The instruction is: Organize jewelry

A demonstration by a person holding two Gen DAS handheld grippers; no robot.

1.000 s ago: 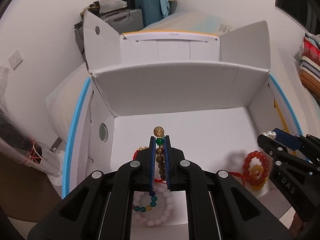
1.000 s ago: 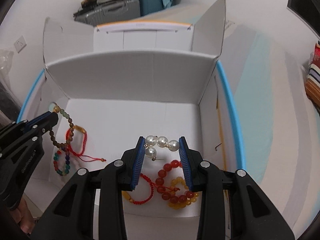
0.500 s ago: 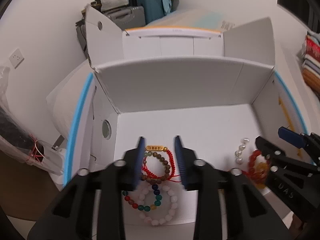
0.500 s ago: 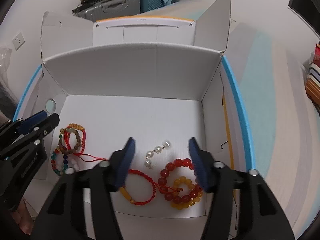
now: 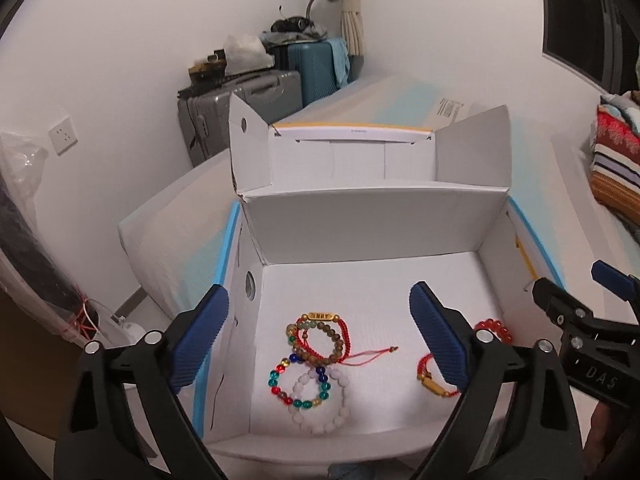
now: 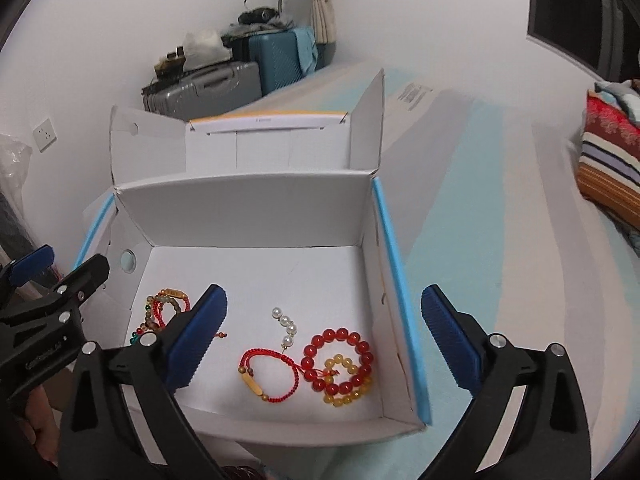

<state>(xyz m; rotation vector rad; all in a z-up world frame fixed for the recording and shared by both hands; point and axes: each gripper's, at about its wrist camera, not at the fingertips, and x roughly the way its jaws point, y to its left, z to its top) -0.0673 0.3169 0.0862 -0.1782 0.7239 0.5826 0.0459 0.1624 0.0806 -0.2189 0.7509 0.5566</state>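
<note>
Both the left gripper (image 5: 318, 336) and the right gripper (image 6: 324, 338) hang spread wide and empty above the near edge of the white box (image 6: 248, 208). All the jewelry lies on its floor: the wooden-bead bracelet (image 5: 320, 342) piled with others at left, the pearl strand (image 6: 285, 325) beside the red bead bracelet (image 6: 340, 360) at right. I judge the placing step finished, so next comes withdrawing or closing the flaps; the box sits on a bed (image 6: 500, 280) with suitcases (image 6: 224, 84) against the far wall.
</note>
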